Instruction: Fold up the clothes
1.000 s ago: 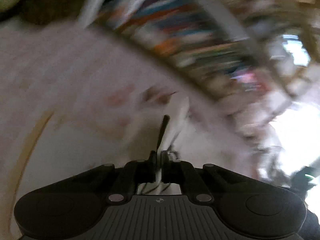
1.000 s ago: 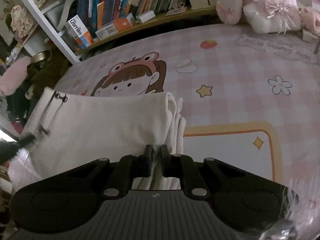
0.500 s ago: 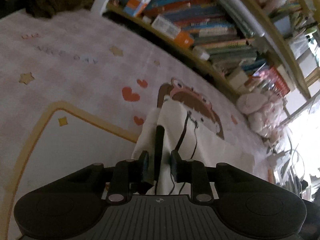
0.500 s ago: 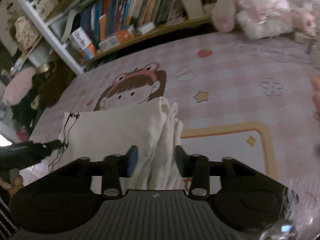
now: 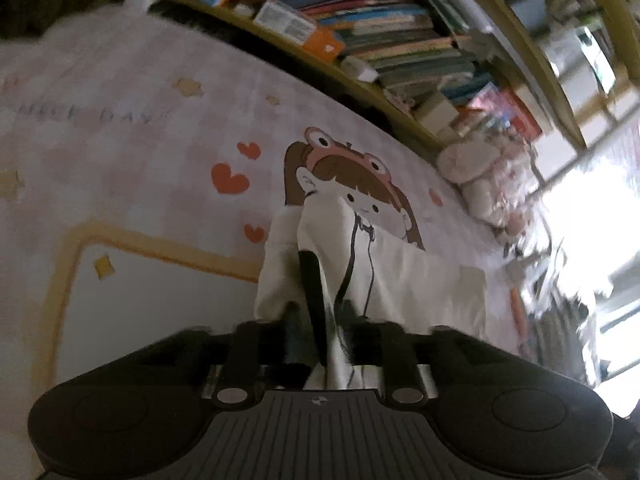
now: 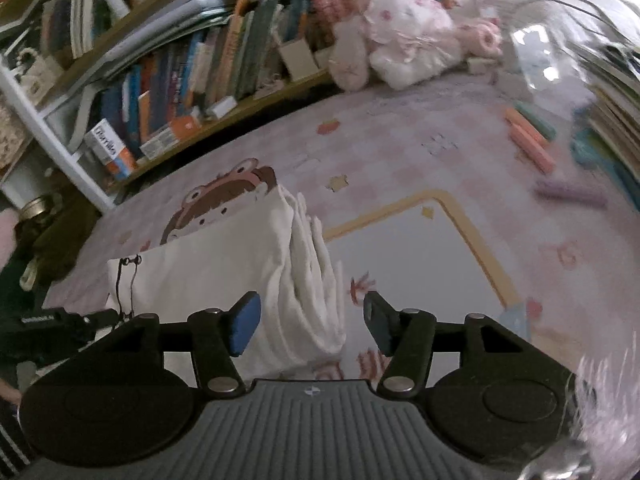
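A white folded garment (image 6: 200, 280) with black drawstrings (image 5: 352, 256) lies on the pink checked mat (image 6: 420, 168), partly over its cartoon girl print. My right gripper (image 6: 312, 326) hovers just above the garment's layered right end. Its jaws are opening, and the blue pads (image 6: 244, 326) stand clear of the cloth. My left gripper (image 5: 324, 320) is at the garment's drawstring end, blurred, and its jaws are opening too. A black strip (image 5: 312, 292) runs between its fingers and neither finger presses on it. In the right wrist view the left gripper (image 6: 52, 320) shows dark at the left edge.
A low bookshelf (image 6: 192, 92) packed with books runs along the mat's far side. Pink and white plush toys (image 6: 404, 40) sit at its end. Several coloured sticks (image 6: 532, 140) and a pile of books (image 6: 612, 120) lie at the right.
Both grippers went from shut on the garment's ends to open and let the cloth go. The right gripper drew back and tilted. The left view went from blurred to fairly steady.
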